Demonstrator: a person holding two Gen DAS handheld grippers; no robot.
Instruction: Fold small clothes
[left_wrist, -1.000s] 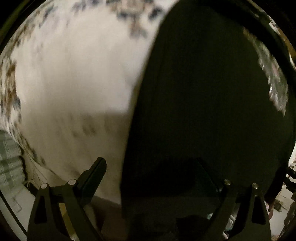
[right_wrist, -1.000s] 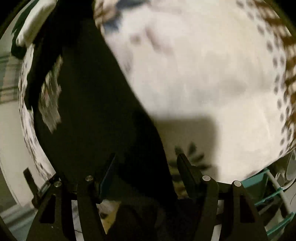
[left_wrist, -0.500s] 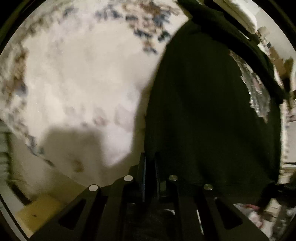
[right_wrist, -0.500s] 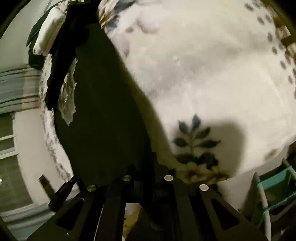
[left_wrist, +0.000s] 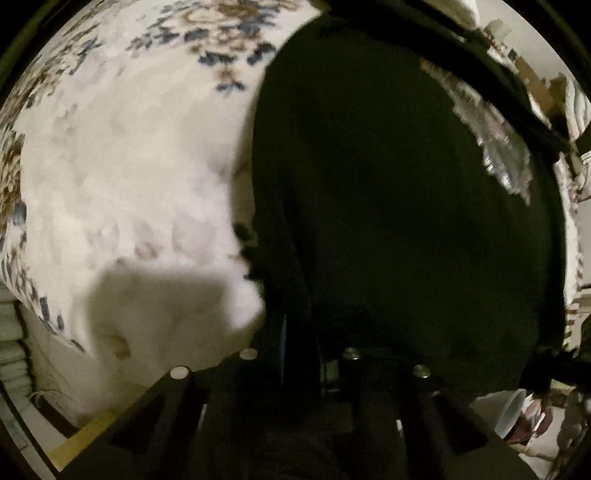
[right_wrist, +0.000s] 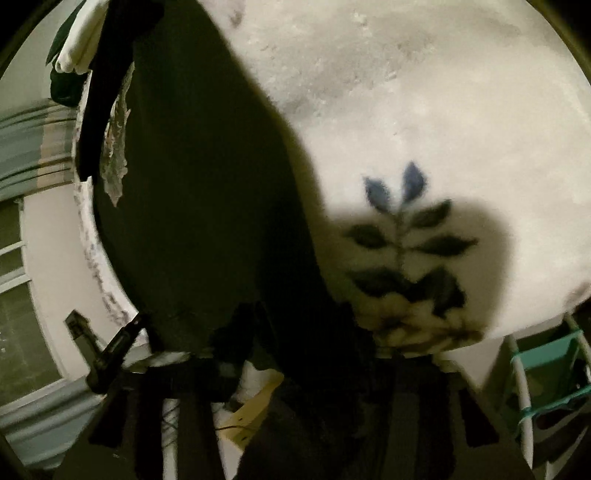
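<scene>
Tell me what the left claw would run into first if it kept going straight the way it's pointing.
Most likely the dark garment. The left claw is shut at that cloth's near edge, so the fabric fills the view straight ahead. The white floral blanket sits just to the side and, as far as I can judge, under the garment.

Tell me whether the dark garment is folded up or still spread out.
Spread out. The dark garment lies open and mostly flat across the floral blanket, its printed patch showing; both tools grip its near hem. No fold shows yet.
</scene>
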